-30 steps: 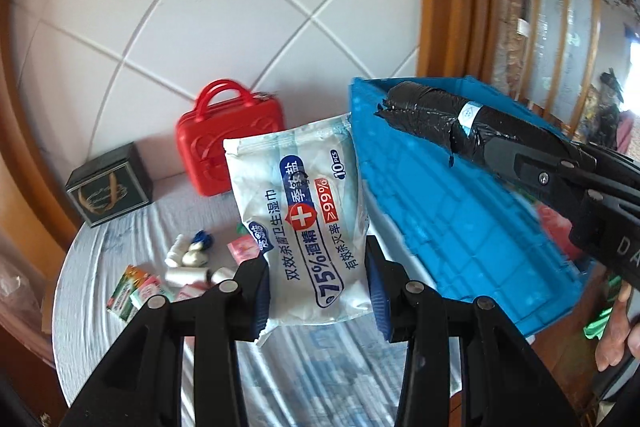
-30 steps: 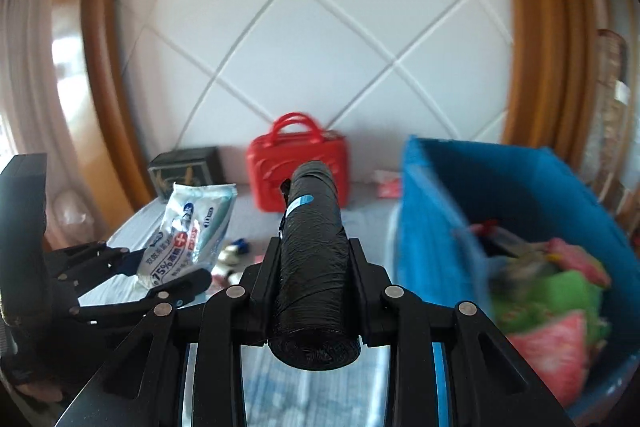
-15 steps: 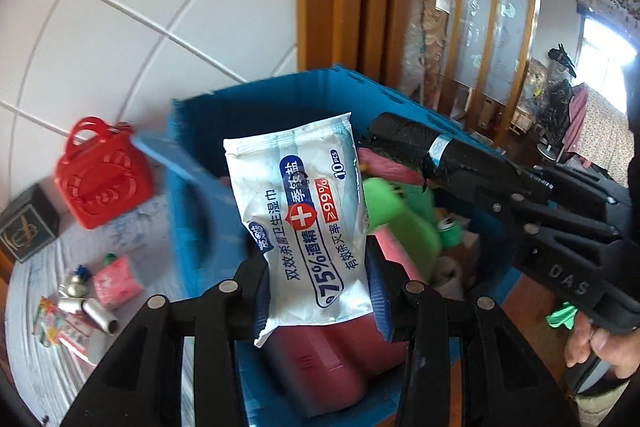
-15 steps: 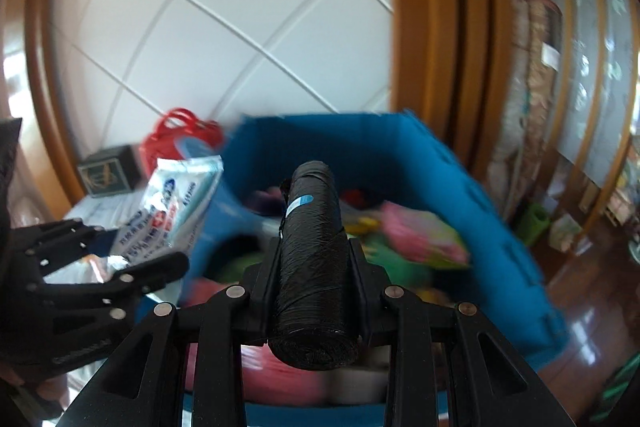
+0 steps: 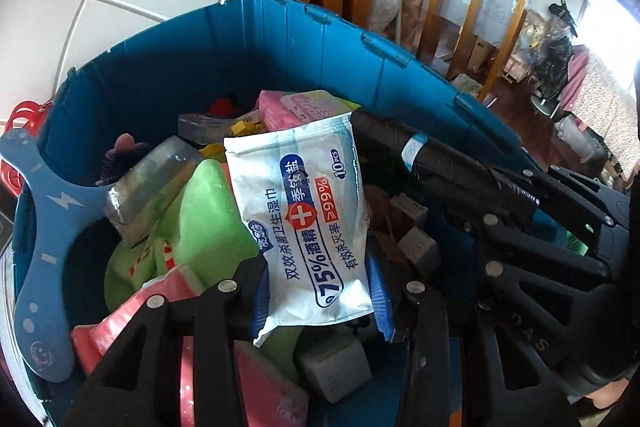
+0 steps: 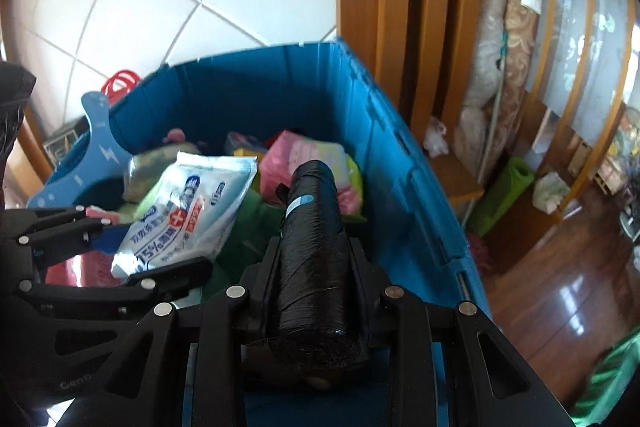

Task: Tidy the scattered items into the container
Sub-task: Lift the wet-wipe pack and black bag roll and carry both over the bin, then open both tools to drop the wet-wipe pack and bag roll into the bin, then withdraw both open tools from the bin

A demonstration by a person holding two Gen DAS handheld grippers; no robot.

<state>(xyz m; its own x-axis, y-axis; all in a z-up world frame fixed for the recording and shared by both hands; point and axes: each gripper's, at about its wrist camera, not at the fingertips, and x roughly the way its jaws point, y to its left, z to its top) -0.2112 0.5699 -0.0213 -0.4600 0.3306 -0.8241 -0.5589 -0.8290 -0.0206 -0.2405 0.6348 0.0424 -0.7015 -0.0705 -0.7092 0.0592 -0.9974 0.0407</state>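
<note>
Both loads hung over the well-filled blue bin (image 5: 248, 39), neither yet dropped: the left tool (image 5: 318, 291) gripped a wipes pack (image 5: 304, 211), the right tool (image 6: 314, 269) clamped a black bag roll (image 6: 314, 227).

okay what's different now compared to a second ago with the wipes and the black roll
Both grippers swung from over the table to above the open blue bin. The left gripper still holds the wipes pack, and the right gripper still clamps the black bag roll. Nothing has been let go.
</note>
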